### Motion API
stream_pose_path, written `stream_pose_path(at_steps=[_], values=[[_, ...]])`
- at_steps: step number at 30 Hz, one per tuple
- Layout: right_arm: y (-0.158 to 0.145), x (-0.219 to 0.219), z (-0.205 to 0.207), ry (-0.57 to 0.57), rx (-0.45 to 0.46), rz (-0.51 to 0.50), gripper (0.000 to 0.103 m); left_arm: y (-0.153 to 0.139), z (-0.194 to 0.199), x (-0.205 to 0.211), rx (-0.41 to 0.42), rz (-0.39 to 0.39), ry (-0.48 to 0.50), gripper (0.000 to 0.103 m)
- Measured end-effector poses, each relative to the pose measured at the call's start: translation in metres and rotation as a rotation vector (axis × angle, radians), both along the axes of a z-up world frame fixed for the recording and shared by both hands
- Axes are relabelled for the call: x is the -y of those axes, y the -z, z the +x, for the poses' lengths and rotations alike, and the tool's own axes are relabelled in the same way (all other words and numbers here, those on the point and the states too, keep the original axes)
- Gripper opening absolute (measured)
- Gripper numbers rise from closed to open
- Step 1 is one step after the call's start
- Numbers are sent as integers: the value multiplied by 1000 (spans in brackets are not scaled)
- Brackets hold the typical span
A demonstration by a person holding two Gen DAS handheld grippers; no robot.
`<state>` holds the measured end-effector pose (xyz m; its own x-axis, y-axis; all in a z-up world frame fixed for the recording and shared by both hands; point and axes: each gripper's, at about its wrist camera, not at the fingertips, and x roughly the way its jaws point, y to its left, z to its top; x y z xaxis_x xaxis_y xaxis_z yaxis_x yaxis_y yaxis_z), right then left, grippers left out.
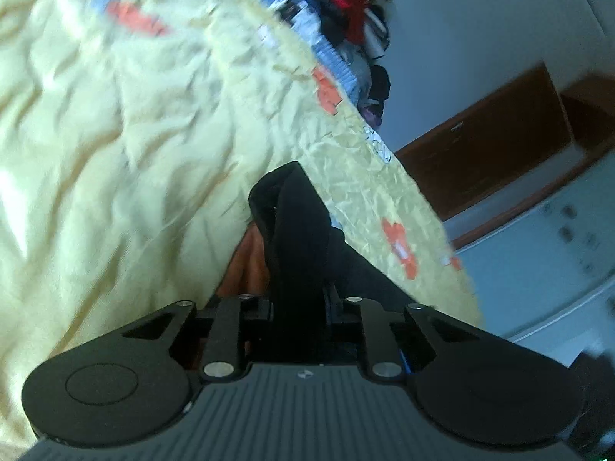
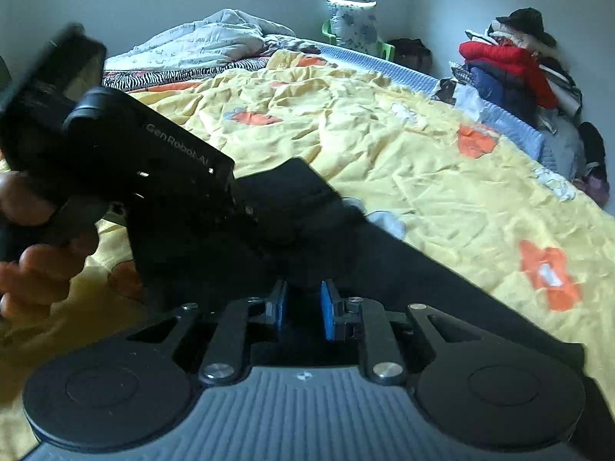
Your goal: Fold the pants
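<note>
With black pants (image 2: 384, 253) bunched over the yellow bed (image 2: 384, 146): left hand-held gripper (image 1: 298, 307) clamped on them, right hand-held gripper (image 2: 303, 303) clamped too.

"GenRobot.AI" on the left gripper (image 2: 246, 207) housing.
</note>
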<state>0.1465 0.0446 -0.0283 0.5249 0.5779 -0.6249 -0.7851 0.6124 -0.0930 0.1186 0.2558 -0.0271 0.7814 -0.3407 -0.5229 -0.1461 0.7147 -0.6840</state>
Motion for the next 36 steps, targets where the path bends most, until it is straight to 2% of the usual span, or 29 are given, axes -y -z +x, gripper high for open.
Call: stream_pose_path(at_steps=[3,5,9,11,14,17,21,27,34,36], values=[[-6,6,-14,-4,40,17,19,-24,-12,22,60,130,-10,20],[-12,11,-2,7,36,65,19,-42,-20,37,106,188,-11,20],[-26,37,4,45,-4,192,19,-71,-35,71,181,258,13,20],[-31,49,5,61,-14,224,19,-81,-37,89,202,258,50,20],[-37,75,0,110,-32,282,19,-90,-38,126,242,355,86,20],[-36,107,2,161,-91,351,19,-90,-34,155,250,368,131,23],[-29,164,3,231,-196,516,19,-94,-33,200,291,395,218,25],[-23,244,-11,345,-247,690,18,-96,-29,278,370,450,358,35],[-3,311,-23,479,-263,734,19,-67,-21,367,426,470,504,37],[4,325,-21,523,-272,743,19,-57,-13,383,425,436,540,38]])
